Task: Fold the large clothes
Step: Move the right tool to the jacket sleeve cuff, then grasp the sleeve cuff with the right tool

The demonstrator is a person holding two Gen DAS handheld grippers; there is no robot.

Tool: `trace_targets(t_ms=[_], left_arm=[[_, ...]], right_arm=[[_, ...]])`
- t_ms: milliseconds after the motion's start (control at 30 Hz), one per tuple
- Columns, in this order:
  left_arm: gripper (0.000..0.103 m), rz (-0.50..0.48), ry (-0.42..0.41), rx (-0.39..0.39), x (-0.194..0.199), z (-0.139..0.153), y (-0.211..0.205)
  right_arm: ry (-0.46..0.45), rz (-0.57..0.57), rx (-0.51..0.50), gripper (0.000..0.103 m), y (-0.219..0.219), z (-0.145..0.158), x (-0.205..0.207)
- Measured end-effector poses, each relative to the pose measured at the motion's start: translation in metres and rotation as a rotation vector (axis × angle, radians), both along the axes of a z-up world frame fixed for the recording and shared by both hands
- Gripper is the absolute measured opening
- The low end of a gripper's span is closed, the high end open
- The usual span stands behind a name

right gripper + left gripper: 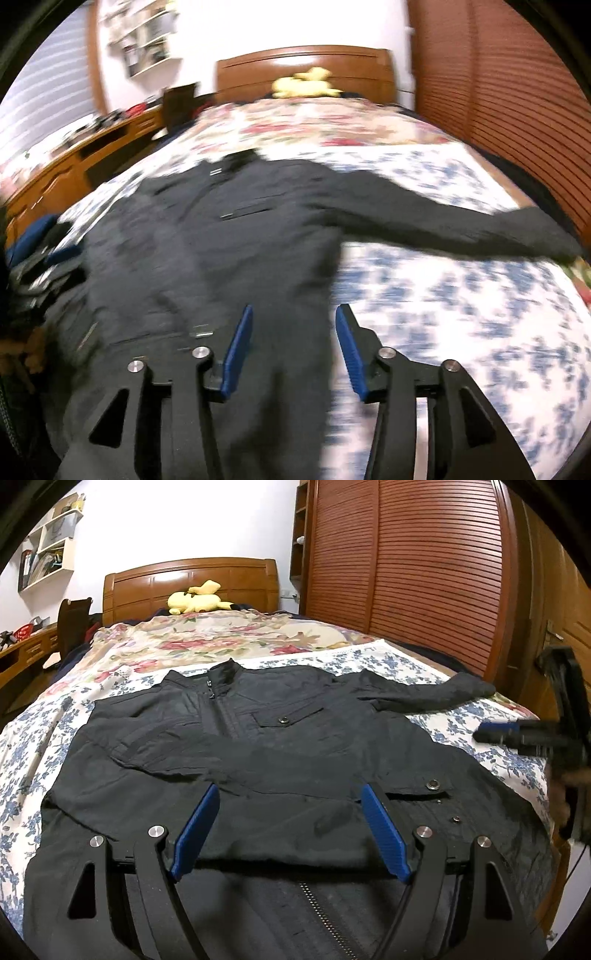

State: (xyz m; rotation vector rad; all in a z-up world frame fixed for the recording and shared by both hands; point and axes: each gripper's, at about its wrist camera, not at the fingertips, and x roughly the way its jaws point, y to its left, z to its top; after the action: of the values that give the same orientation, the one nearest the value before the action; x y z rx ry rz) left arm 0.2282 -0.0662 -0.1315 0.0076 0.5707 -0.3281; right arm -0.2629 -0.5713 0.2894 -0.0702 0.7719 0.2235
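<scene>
A black zip-up jacket (258,757) lies front-up on the bed, its collar pointing toward the headboard. One sleeve (443,690) stretches out to the right across the sheet, and cloth is folded over the left side of the chest. My left gripper (289,788) hovers open over the jacket's lower front with nothing between its blue pads. The right wrist view is blurred. There my right gripper (294,308) stands open above the jacket's (221,240) right side edge, where it meets the sheet, and its jaws are empty. The outstretched sleeve (461,225) lies ahead of it on the right.
The bed carries a blue-flowered sheet (461,723) and a red-flowered cover (207,642). A yellow plush toy (199,600) sits by the wooden headboard (184,579). A slatted wardrobe (424,572) runs along the right; a wooden desk (74,155) and wall shelves (48,550) stand on the left.
</scene>
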Motion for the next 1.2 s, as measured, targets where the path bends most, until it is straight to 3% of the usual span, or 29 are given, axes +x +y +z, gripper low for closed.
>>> trace_targets(t_ms=[200,467,833,1200], left_arm=[[0.080,-0.015,0.014,-0.033,0.002,0.000,-0.008],[0.080,-0.019,0.015,-0.049,0.007,0.000,-0.025],[0.080,-0.032,0.010,-0.017,0.007,-0.001,-0.035],[0.080,-0.050,0.019,0.004,0.006,-0.005,-0.040]], right_arm=[[0.008,-0.189,-0.076,0.052,-0.071,0.011,0.023],[0.015,-0.369,-0.140,0.052,-0.127,0.016,0.053],[0.033,-0.542,-0.122,0.052,-0.170,0.009,0.091],[0.044,-0.644,-0.009,0.057,-0.211,0.012,0.130]])
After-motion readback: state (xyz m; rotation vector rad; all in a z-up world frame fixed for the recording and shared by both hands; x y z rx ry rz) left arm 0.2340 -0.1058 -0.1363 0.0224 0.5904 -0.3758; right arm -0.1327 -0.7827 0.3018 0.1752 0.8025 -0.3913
